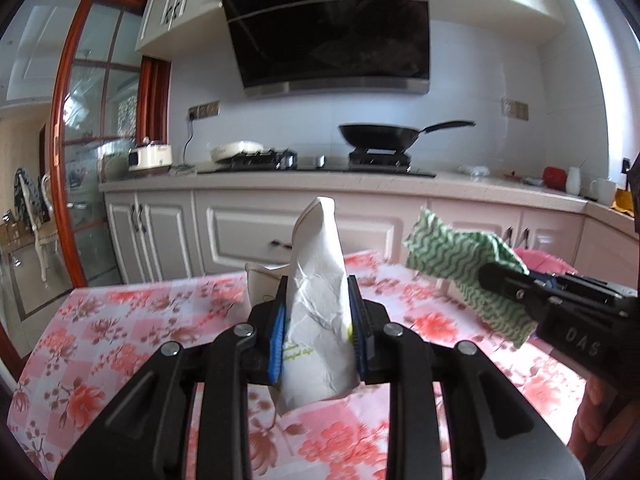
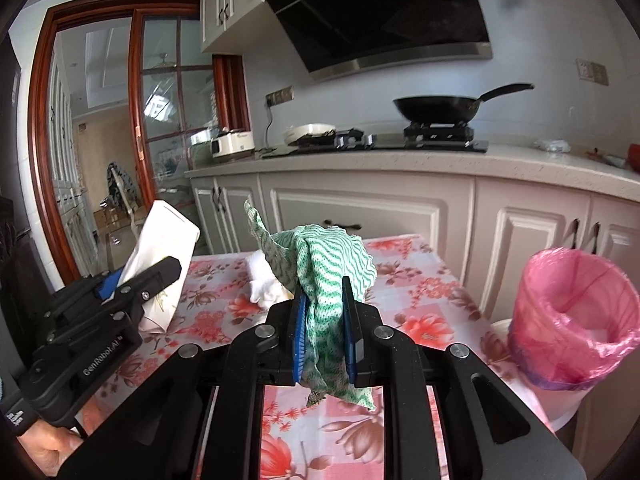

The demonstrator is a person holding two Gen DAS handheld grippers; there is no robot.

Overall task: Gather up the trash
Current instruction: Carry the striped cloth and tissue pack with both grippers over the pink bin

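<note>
— How's my left gripper (image 1: 318, 320) sitting?
— I've got it raised, fingers pointing forward, its blue pads (image 1: 279, 344) pressed in on what it carries.
— And my right gripper (image 2: 324, 334)?
— Raised too, just to the right of the left one, pads (image 2: 299, 336) squeezed together around its load.

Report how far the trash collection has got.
Done: both pieces are off the table. In hand: left gripper clamps the white paper wrapper; right gripper clamps the green cloth. Left: drop both into the pink-lined bin; a white wad remains on the table.
</note>
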